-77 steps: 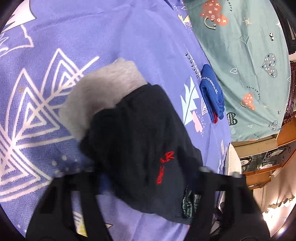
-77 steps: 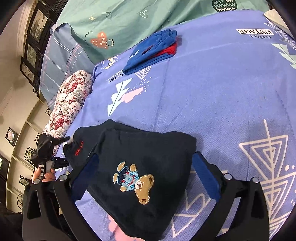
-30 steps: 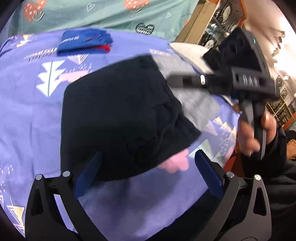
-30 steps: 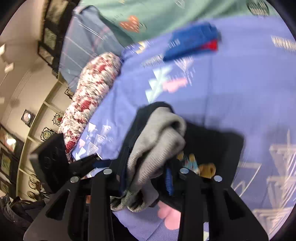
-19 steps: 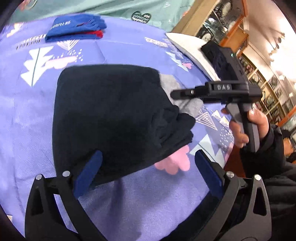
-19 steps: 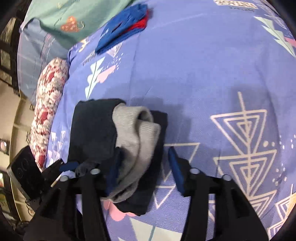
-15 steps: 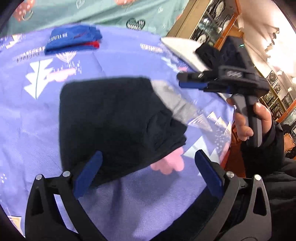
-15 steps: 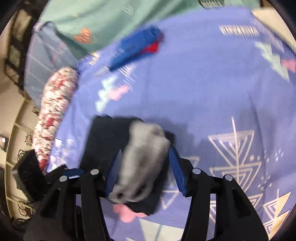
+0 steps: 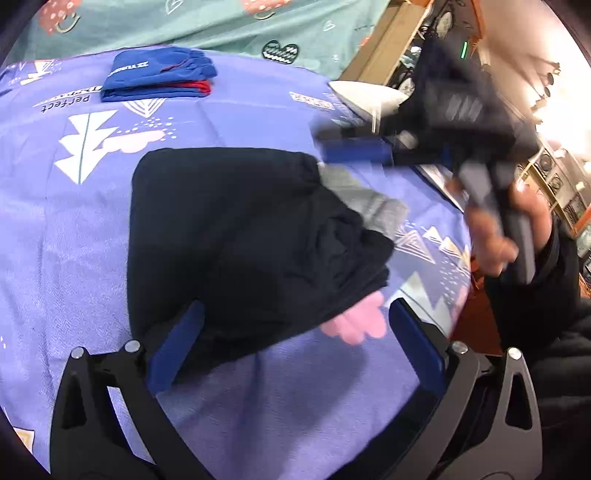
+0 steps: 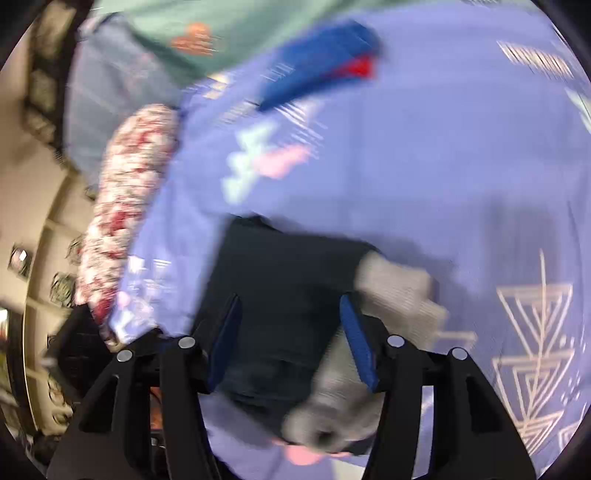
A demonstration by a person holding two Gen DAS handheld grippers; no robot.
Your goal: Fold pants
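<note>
The dark navy pants (image 9: pixel 236 236) lie folded into a compact bundle on the purple patterned bedsheet (image 9: pixel 55 229), with the grey ribbed waistband (image 9: pixel 369 199) sticking out at the right side. My left gripper (image 9: pixel 291 343) is open and empty, its blue pads either side of the bundle's near edge. The right gripper shows blurred above the waistband in the left wrist view (image 9: pixel 354 151). In the right wrist view the right gripper (image 10: pixel 291 339) is open over the pants (image 10: pixel 280 288), the grey waistband (image 10: pixel 399 291) beside its right pad.
A folded blue and red garment (image 9: pixel 159 74) lies at the far side of the sheet, also in the right wrist view (image 10: pixel 321 59). A teal blanket (image 9: pixel 207 26) lies beyond it. A floral bolster (image 10: pixel 125 206) lies at the left. The bed edge and shelves (image 9: pixel 554 177) are to the right.
The right gripper let go of the grey waistband and opened, then lifted away above the bundle. The folded pants now rest on the sheet. The left gripper stayed open at the near edge.
</note>
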